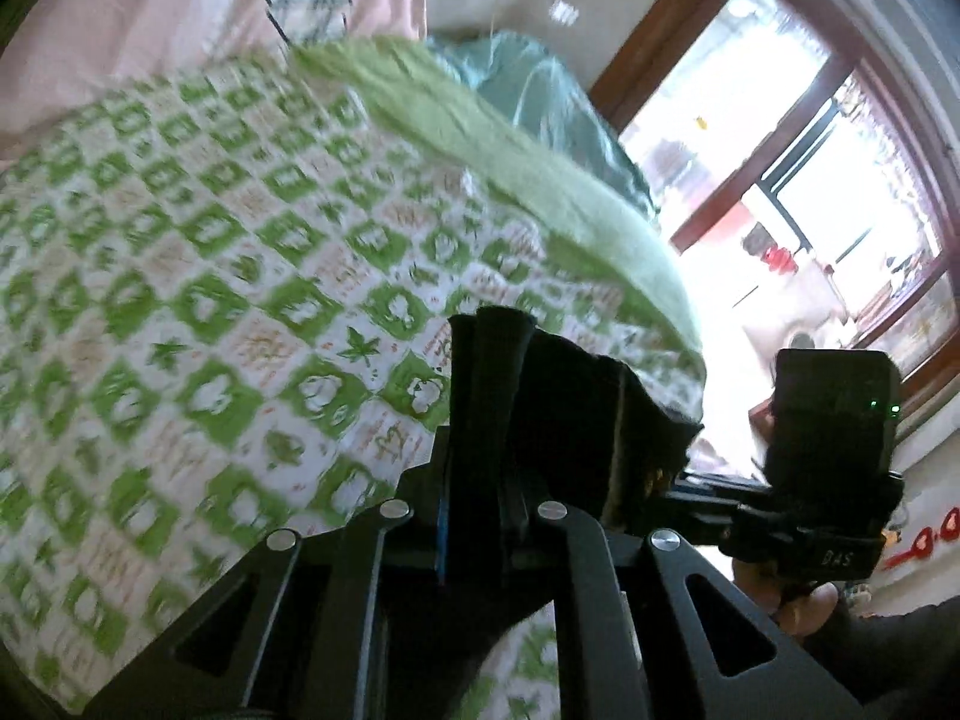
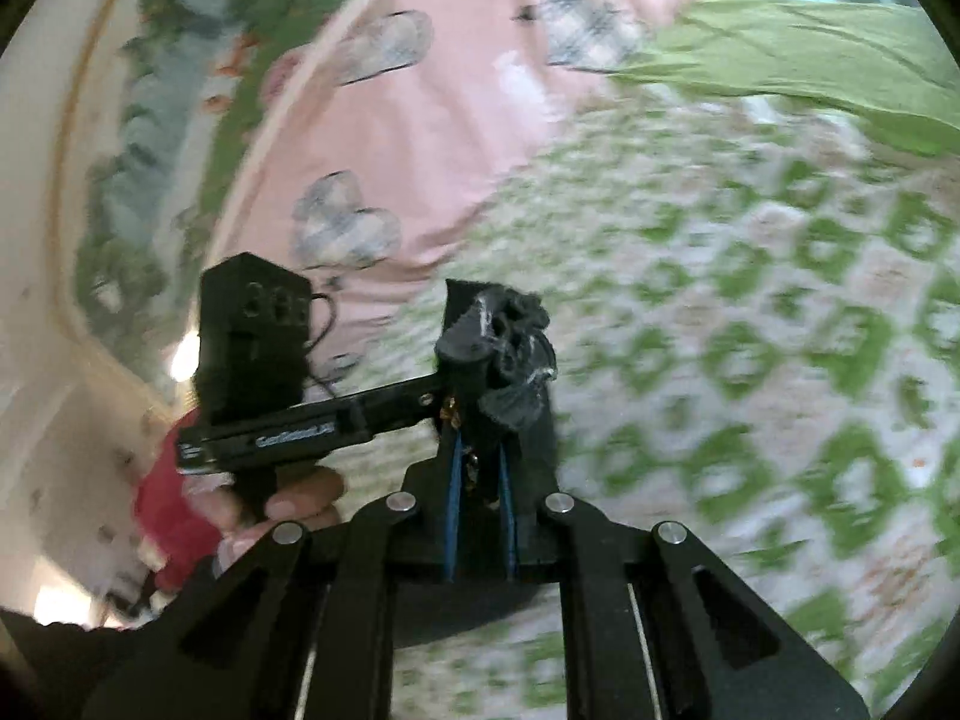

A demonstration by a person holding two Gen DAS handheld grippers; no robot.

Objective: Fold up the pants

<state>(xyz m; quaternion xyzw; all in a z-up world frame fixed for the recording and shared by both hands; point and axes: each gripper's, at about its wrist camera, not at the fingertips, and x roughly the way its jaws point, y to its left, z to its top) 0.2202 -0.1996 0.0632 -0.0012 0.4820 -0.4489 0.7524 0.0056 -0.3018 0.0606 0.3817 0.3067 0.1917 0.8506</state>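
Note:
The black pants (image 1: 570, 420) hang bunched from my left gripper (image 1: 489, 330), whose jaws are shut on the fabric above the bed. In the right wrist view my right gripper (image 2: 480, 324) is shut on a wad of black pants fabric (image 2: 516, 348), also held above the bed. The rest of the pants is hidden below the gripper bodies. Both views are blurred by motion.
A green-and-white patterned bedspread (image 1: 210, 300) covers the bed, with a plain green blanket (image 1: 510, 138) along its far side and a pink sheet (image 2: 420, 150) beyond. A wood-framed window (image 1: 810, 180) stands to the right. A wall (image 2: 36, 180) is at the left.

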